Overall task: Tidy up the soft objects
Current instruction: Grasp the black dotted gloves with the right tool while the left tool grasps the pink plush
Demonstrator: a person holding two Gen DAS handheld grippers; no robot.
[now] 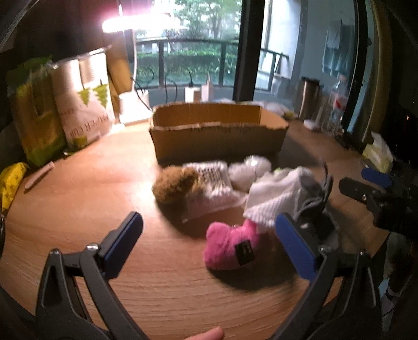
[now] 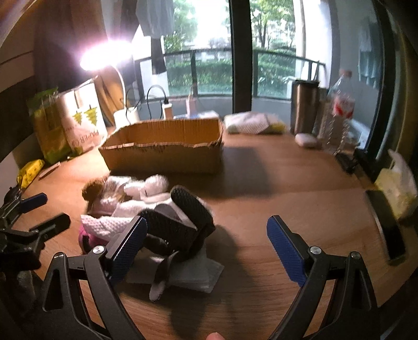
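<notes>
At the far left of the wooden table lie a yellow packet and, behind it, a green bag and a white paper-cup bag, both standing under a lit desk lamp. The left gripper hovers low over the tabletop with its jaws spread wide and nothing between them.

Ahead of it, the soft things lie in a loose cluster in front of an open cardboard box. A brown plush toy is leftmost, touching a clear packet of cotton swabs. A white plush lies just beyond, near the box wall. A pink plush toy lies nearest the left gripper, partly under a white waffle-textured cloth. A black mesh slipper rests tilted against the cloth, on top of a flat grey pad.

The right gripper hangs just beside the slipper, its jaws apart and empty, the left pad overlapping the slipper in view.

Further right stand a steel tumbler and a clear plastic bottle, and at the table's right edge a tissue pack.
</notes>
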